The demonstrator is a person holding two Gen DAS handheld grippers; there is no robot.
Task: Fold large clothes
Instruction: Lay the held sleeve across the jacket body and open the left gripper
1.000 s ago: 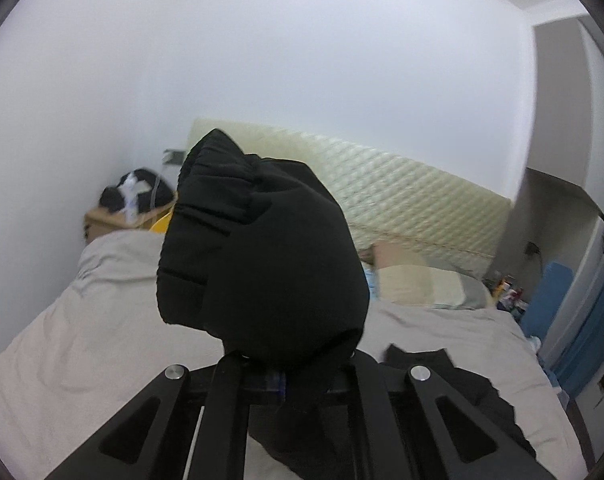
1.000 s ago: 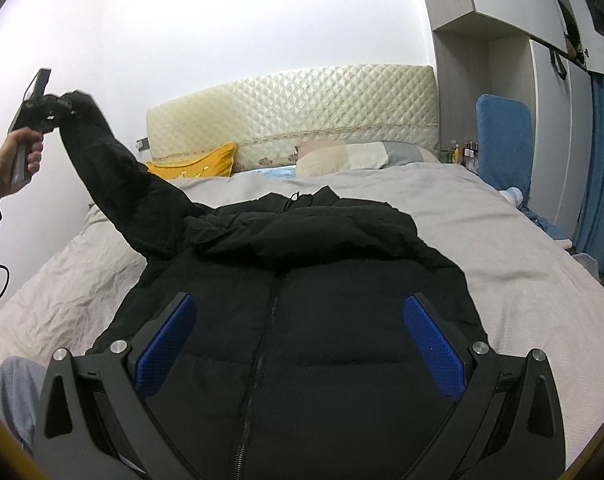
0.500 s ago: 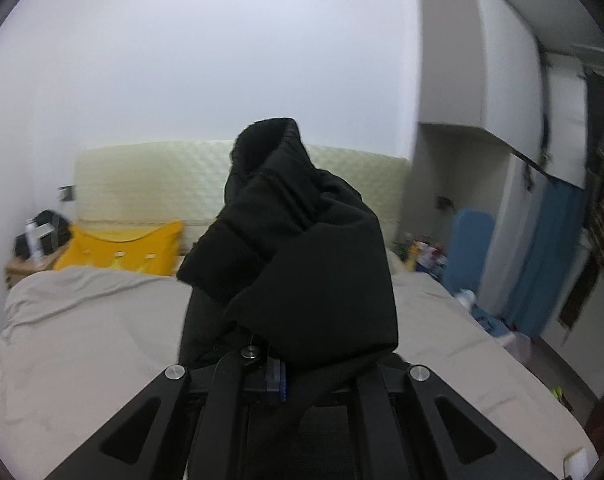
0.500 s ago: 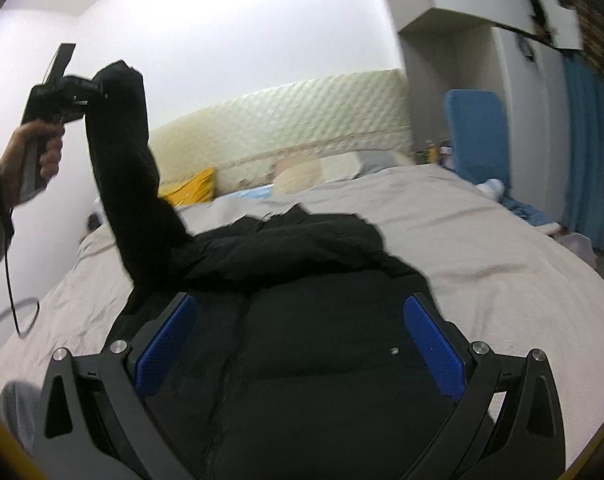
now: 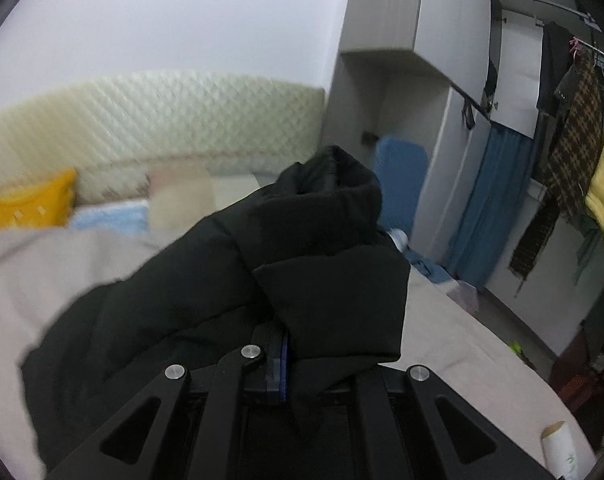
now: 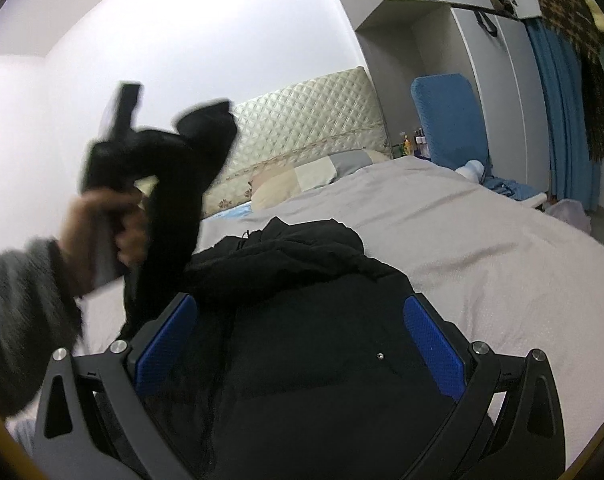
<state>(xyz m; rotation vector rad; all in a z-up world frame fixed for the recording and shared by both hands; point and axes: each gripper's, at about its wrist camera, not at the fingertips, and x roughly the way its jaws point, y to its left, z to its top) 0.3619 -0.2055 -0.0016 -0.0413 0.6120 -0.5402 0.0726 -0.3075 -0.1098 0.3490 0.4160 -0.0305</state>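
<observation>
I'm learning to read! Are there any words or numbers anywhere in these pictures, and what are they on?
No words or numbers can be read here.
White cup: a small green mark, too small to read.
Bottles by the bed: labels too small to read.
Black jacket: no writing shows.

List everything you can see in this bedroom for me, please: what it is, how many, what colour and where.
jacket: one, black, spread on the bed, one sleeve lifted
bed: one, grey cover, fills the room's middle
headboard: one, cream, quilted, against the wall
cushion: one, yellow, by the headboard
pillow: one, beige and grey patchwork, by the headboard
chair: one, blue, beside the bed
curtain: one, blue, far side
hanging clothes: several, checked and yellow, on a rail
left hand-held gripper: black, shut on the sleeve
right hand-held gripper: black with blue pads, open above the jacket
hand: one, grey cuff, holding the left hand-held gripper
</observation>
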